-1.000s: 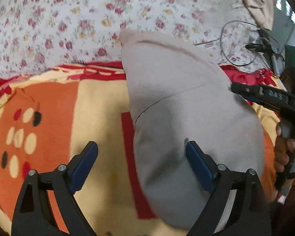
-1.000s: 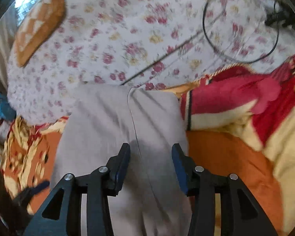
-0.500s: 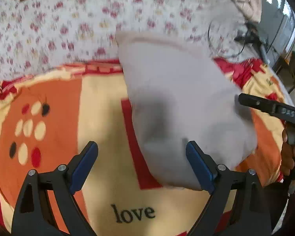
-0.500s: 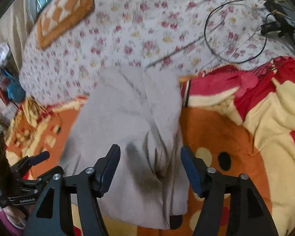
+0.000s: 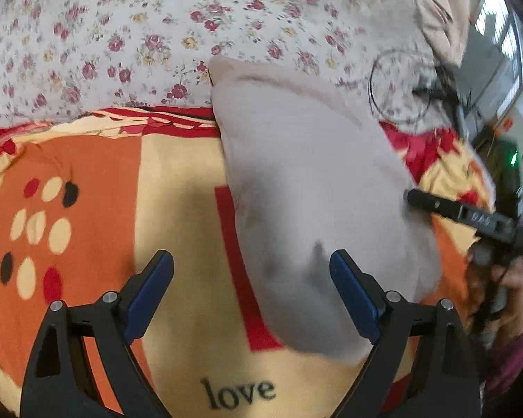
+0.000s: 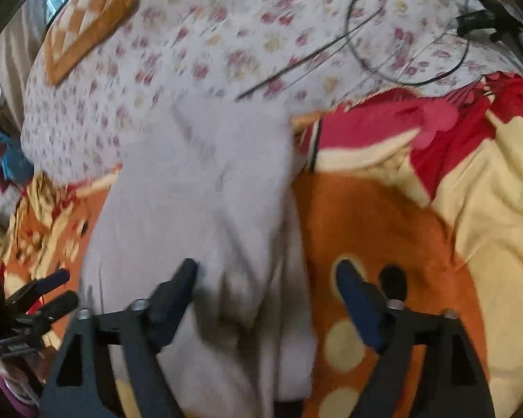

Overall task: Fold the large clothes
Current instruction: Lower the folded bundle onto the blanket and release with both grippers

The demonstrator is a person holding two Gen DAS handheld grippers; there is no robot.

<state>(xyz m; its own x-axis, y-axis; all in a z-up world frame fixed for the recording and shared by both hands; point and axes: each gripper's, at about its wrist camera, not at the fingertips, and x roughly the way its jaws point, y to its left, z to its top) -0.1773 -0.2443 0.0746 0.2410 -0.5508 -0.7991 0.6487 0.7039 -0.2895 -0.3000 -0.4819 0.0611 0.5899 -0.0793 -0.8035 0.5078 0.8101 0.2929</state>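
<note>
Left gripper (image 5: pixel 251 278) hovers spread wide, gripping nothing, above the orange-and-cream patterned fleece blanket (image 5: pixel 177 209). Right gripper (image 6: pixel 265 285) likewise gapes unloaded. The folded grey fabric garment (image 5: pixel 313 181) lies flat between blanket and floral bedsheet (image 5: pixel 157 35); its near edge is free.

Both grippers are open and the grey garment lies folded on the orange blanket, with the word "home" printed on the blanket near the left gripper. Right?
Not quite: the word printed on the blanket is "love", not "home", as the left wrist view shows. The rest holds: the left gripper and right gripper are both open, and the grey garment lies folded on the blanket.
</note>
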